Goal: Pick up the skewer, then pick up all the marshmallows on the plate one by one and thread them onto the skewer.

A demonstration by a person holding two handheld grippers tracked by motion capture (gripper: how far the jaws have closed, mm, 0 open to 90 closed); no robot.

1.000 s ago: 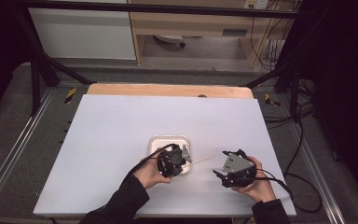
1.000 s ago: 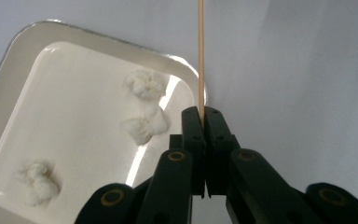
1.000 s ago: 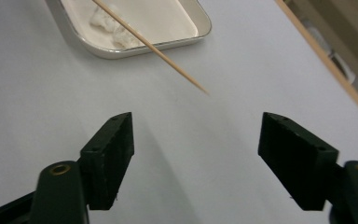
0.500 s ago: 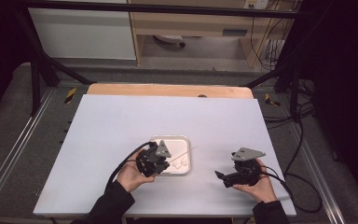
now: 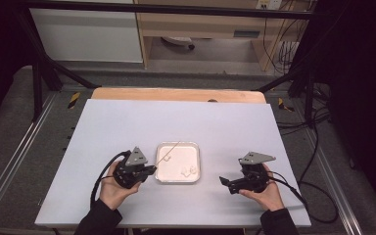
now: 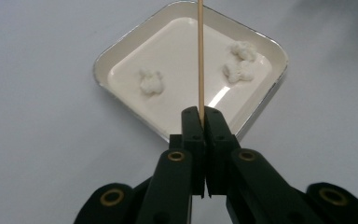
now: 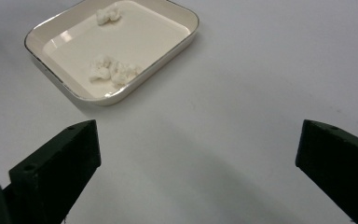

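2 claws: left (image 6: 200,122) clamped on skewer (image 6: 200,56) (over tray (image 6: 121,51)), right (image 7: 198,154) apart.

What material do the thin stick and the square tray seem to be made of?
The stick, clamped in the left gripper, looks like bare wood or bamboo: pale tan, matte. The tray seems glazed ceramic or enamel: glossy cream with a shiny, metallic-looking rim.
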